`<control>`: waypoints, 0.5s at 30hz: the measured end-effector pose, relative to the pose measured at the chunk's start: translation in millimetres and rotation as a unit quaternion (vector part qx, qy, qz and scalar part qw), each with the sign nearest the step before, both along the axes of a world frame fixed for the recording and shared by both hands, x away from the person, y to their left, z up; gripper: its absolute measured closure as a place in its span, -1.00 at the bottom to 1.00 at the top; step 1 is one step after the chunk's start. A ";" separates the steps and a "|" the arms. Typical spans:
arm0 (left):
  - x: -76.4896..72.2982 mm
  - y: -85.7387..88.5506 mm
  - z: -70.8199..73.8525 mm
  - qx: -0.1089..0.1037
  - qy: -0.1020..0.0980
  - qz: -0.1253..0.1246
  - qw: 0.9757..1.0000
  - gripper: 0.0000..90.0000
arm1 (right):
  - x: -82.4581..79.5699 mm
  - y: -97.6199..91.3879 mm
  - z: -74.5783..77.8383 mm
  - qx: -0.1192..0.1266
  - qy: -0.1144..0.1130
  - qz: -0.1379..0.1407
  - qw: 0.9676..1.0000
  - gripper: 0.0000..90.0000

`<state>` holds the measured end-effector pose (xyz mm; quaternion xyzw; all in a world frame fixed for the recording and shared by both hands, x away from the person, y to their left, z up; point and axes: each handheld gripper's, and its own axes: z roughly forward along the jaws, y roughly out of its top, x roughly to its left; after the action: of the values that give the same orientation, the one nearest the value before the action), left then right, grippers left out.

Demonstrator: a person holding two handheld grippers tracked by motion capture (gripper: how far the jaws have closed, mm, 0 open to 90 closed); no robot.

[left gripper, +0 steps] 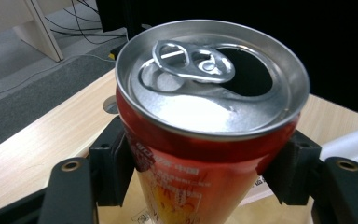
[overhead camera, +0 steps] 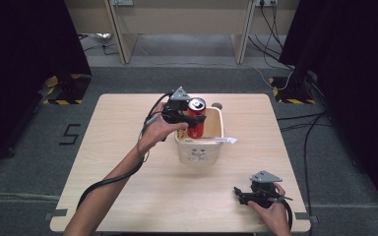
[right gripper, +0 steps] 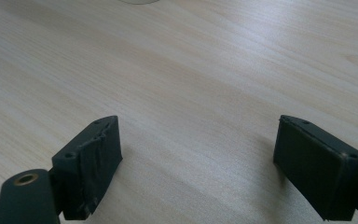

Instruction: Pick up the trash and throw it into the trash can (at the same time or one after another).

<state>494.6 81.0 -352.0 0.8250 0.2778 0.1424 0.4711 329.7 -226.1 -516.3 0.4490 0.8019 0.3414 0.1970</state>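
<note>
Left claw (overhead camera: 189,117) clamped on upright red can (overhead camera: 196,118), held over white bin (overhead camera: 197,150) mid-table; lower it straight, clear of the rim. Right claw (overhead camera: 248,195), jaws apart, idle near front-right corner

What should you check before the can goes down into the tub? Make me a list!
1. Left gripper squeezes the red can with both jaws: ok.
2. Can stands upright, its opened top facing up: ok.
3. Can is over the white tub, inside its rim: ok.
4. Tub bottom free under the can: cannot tell, the can and the wall hide it.
5. Right gripper is out of the way near the table edge, jaws open and holding nothing: ok.
6. Drink left inside the can: cannot tell, the hole looks dark.
</note>
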 end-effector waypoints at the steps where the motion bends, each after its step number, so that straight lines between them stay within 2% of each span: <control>1: 0.1 -0.4 -0.9 0.001 0.001 0.000 1.000 -0.25 | -0.1 0.1 0.0 0.000 0.000 0.000 1.000 -0.66; 4: 0.3 -0.8 -2.5 0.001 0.003 -0.002 1.000 -0.26 | 0.1 -0.1 0.0 0.000 -0.001 0.001 1.000 -0.66; 8: -0.8 -1.3 -5.7 0.003 0.015 -0.011 1.000 -0.35 | 0.1 -0.1 0.0 0.000 -0.001 0.001 1.000 -0.66; 9: -1.7 -0.4 -5.4 0.004 0.015 -0.010 1.000 -0.48 | 0.0 0.0 0.0 0.000 0.000 0.000 1.000 -0.66; 15: -6.9 4.2 2.3 -0.001 0.008 -0.013 1.000 -0.60 | 0.1 -0.2 -0.1 -0.001 0.000 0.001 1.000 -0.66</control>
<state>487.6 85.2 -349.7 0.8292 0.2707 0.1289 0.4717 329.8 -226.3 -516.4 0.4476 0.8027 0.3412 0.1970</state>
